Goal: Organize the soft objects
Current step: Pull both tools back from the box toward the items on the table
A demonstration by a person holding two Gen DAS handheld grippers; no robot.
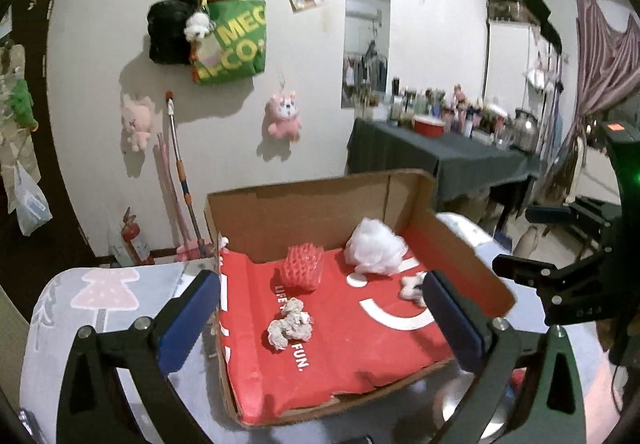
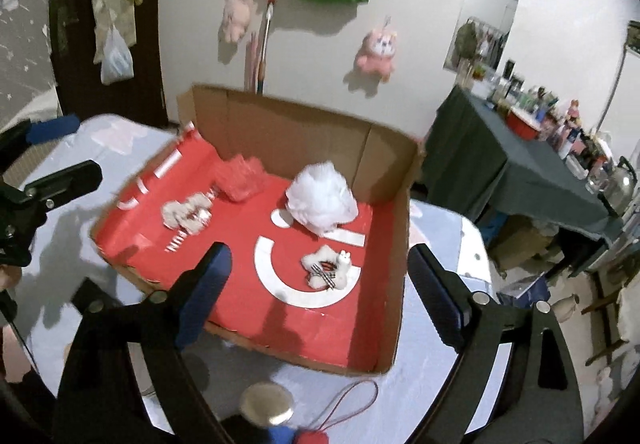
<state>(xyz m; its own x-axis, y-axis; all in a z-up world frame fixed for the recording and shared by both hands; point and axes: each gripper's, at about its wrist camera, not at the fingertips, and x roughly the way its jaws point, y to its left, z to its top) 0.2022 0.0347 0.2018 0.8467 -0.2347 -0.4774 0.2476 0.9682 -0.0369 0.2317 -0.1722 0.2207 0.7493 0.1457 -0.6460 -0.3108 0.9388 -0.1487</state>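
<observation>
both grippers spread, nothing held, above the cardboard box (image 2: 304,115).
left gripper (image 1: 320,308) and right gripper (image 2: 316,284) hold nothing; white fluffy ball (image 2: 322,199), red mesh sponge (image 1: 303,268), two small plush pieces, apparently, lie inside on the red liner (image 1: 352,344).

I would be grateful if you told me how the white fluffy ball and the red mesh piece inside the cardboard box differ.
The white fluffy ball is pure white, rounded and puffy; the red mesh piece is red, blocky and netted with holes. The ball looks larger. It sits toward the box's back right, the mesh toward the back left. Both rest loose on the red lining of the cardboard box, untouched.
</observation>
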